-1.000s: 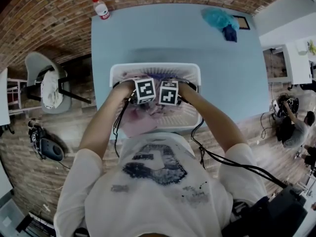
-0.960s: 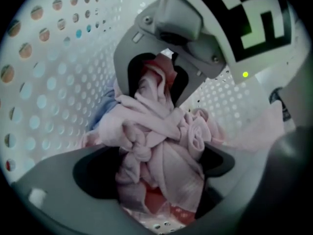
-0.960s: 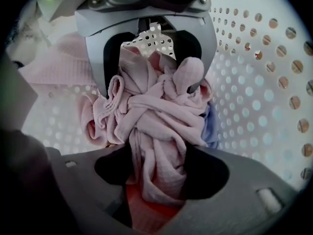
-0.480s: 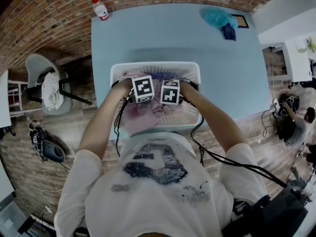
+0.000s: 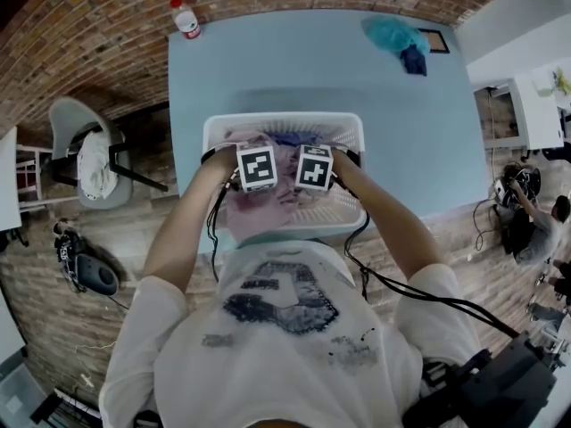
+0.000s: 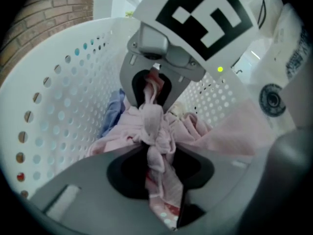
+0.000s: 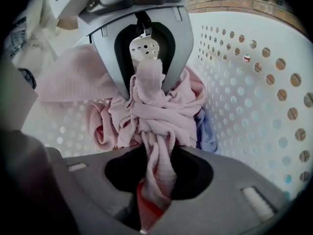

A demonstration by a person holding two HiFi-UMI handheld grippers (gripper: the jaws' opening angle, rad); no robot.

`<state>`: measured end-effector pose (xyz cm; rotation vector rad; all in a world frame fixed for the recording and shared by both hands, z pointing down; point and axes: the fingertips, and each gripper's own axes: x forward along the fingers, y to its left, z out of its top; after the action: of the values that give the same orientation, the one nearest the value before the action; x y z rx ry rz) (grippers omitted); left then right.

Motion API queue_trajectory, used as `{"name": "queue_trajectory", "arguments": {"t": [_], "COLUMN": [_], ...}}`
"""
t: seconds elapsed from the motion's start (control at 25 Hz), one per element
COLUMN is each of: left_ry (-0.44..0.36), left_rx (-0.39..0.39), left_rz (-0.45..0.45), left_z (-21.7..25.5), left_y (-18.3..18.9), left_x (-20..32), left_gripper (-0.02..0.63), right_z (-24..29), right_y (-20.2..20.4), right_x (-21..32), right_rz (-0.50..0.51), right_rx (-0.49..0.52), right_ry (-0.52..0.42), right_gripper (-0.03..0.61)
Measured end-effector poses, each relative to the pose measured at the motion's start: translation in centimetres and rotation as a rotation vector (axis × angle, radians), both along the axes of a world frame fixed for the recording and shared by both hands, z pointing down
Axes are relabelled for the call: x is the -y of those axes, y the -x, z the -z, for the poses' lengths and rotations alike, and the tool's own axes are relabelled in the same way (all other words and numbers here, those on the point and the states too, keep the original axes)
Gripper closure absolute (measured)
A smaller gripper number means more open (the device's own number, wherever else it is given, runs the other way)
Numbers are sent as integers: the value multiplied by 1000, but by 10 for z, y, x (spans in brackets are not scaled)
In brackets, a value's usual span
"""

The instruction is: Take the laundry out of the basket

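While the white perforated basket [image 5: 284, 121] stood at the near edge of the pale blue desk [image 5: 312, 61], both grippers reached down into it side by side. At the far left of the head view, a grey chair [image 5: 67, 119] with a white cloth [image 5: 94, 163] draped over it stood on the floor. A bottle [image 5: 186, 18] with a red cap stood at the desk's far left corner.

Inside the basket, the left gripper [image 6: 155, 163] was closing, its jaws already narrow and pinching a twisted fold of the pink garment [image 6: 152, 124]. Just to its right, the right gripper [image 7: 157, 165] was closing too, its narrow jaws pinching another bunch of the same garment. Each gripper view showed the other gripper opposite, with the fold strung between the two. The rest of the pink garment lay heaped in the basket. A blue garment [image 6: 113, 112] lay beside it against the perforated wall.

At the desk's far right corner lay a teal cloth [image 5: 393, 32], touching a dark blue cloth [image 5: 414, 59].
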<state>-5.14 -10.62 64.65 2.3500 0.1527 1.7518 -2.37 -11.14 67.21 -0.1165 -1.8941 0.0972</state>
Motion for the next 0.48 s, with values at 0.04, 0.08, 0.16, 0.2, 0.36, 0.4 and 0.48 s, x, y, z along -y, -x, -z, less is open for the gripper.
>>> {"name": "queue_trajectory", "arguments": {"t": [0.04, 0.08, 0.16, 0.2, 0.36, 0.4, 0.48], "left_ry": [-6, -12, -16, -17, 31, 58, 91], "left_rx": [-3, -1, 7, 9, 22, 29, 47], "left_rz": [-2, -3, 1, 6, 47, 59, 83], "left_z": [1, 1, 1, 2, 5, 5, 6], "left_y": [0, 0, 3, 4, 12, 15, 21], "left_x": [0, 1, 2, 3, 1, -3, -7], "left_gripper": [486, 488, 490, 490, 489, 489, 489], "right_z": [1, 1, 2, 4, 8, 9, 10], "right_y": [0, 1, 3, 4, 13, 15, 20], "right_x": [0, 1, 2, 3, 10, 12, 13], "right_rz": [-1, -3, -14, -27, -64, -67, -68], "right_rx": [4, 7, 18, 26, 53, 53, 54], "right_ry": [-2, -3, -3, 1, 5, 2, -3], "right_gripper": [451, 452, 453, 454, 454, 454, 453]}}
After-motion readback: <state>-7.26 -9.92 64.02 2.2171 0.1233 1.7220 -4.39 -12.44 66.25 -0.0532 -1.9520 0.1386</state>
